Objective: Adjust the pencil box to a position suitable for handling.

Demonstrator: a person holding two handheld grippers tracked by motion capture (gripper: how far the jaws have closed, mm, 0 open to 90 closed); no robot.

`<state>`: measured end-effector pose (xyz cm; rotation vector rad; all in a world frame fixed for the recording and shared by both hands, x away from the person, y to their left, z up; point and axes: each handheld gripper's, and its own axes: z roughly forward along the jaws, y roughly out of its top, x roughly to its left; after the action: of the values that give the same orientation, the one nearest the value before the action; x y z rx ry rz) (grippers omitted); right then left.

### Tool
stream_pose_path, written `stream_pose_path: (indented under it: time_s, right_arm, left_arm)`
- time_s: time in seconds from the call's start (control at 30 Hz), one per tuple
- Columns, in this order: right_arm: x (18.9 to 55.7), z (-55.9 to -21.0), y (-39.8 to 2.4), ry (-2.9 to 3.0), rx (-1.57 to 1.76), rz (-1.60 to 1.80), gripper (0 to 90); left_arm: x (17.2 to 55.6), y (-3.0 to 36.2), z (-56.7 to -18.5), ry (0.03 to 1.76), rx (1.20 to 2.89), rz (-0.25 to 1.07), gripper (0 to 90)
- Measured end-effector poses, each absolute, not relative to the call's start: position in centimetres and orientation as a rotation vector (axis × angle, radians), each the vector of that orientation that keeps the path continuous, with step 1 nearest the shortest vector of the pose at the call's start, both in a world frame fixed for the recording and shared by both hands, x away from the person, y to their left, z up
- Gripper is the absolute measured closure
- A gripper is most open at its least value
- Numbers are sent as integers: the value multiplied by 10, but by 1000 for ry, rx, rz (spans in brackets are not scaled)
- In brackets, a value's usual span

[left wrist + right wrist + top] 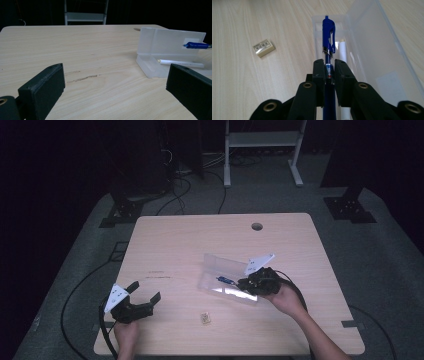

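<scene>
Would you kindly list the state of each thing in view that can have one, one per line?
Clear plastic case: open, lid standing up, on the table.
Blue pen: clamped in the right gripper, held over the case.
White pen: lying inside the case.
Eraser: lying loose on the table, untouched.
Right gripper: shut on the blue pen.
Left gripper: open, holding nothing.

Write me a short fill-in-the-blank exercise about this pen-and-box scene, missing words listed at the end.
1. The right gripper is shut on a pen whose colour is ____.
2. The clear plastic box has its lid ____.
3. Inside the box already lies a ____ pen.
4. The left gripper has its jaws ____, with nothing between them.

Missing words: blue; open; white; open
</scene>
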<state>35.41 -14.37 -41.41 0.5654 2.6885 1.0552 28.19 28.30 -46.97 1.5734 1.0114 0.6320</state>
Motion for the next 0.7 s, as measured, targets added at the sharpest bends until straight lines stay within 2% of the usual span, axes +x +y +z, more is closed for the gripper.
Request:
stream_pose_path:
  time_s: [0.7]
  right_arm:
    - [371,-429,-139,2707,612,1041,791]
  left_arm:
    - [283,282,-470,1010,1576,631,11]
